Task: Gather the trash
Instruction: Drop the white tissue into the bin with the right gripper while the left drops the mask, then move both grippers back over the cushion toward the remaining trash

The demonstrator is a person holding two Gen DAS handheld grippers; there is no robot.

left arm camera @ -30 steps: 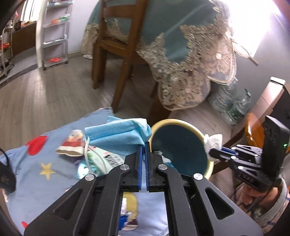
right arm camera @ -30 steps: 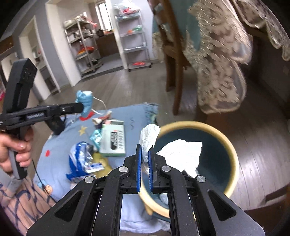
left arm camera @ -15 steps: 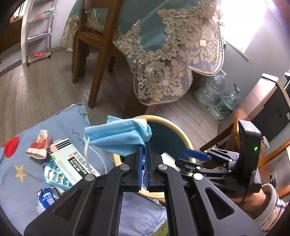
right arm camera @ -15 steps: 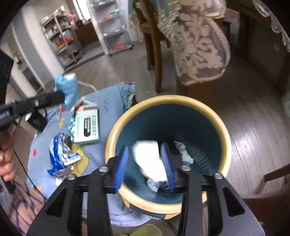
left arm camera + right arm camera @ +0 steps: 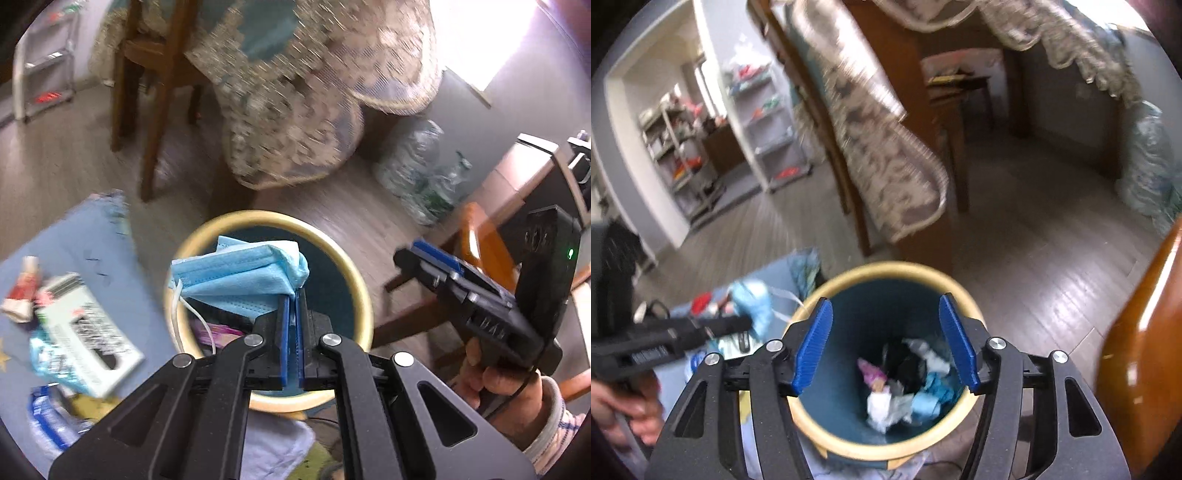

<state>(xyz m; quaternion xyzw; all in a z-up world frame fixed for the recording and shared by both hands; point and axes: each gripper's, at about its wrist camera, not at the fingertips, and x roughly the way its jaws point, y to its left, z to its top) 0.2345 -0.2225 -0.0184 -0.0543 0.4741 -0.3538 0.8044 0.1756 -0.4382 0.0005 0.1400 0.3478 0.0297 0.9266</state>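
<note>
My left gripper (image 5: 291,310) is clamped tight on a blue face mask (image 5: 240,275), pads pinching its edge; mask hangs over the mouth of the trash bin (image 5: 360,291), white ear loop (image 5: 195,317) dangling down inside the rim. My right gripper (image 5: 884,339) is over the same bin (image 5: 960,417), jaws opening, nothing btwn the blue pads (image 5: 812,343), just the bin interior seen thru the gap. Bin is teal inside w/ a yellow rim; at the bottom sits crumpled trash (image 5: 905,384): white tissue, blue scraps, a pink bit, sth dark.

Left of the bin, a blue cloth (image 5: 81,240) w/ star print lies on the floor & carries more litter: a white printed box (image 5: 88,332), a red-white wrapper (image 5: 20,291), blue-white plastic packaging (image 5: 48,417). From the left wrist cam my right hand (image 5: 506,391) is seen gripping its handle, striped cuff at the wrist. Behind: wooden chair (image 5: 147,92), lace-edged tablecloth (image 5: 295,110). Both views motion-blurred.
</note>
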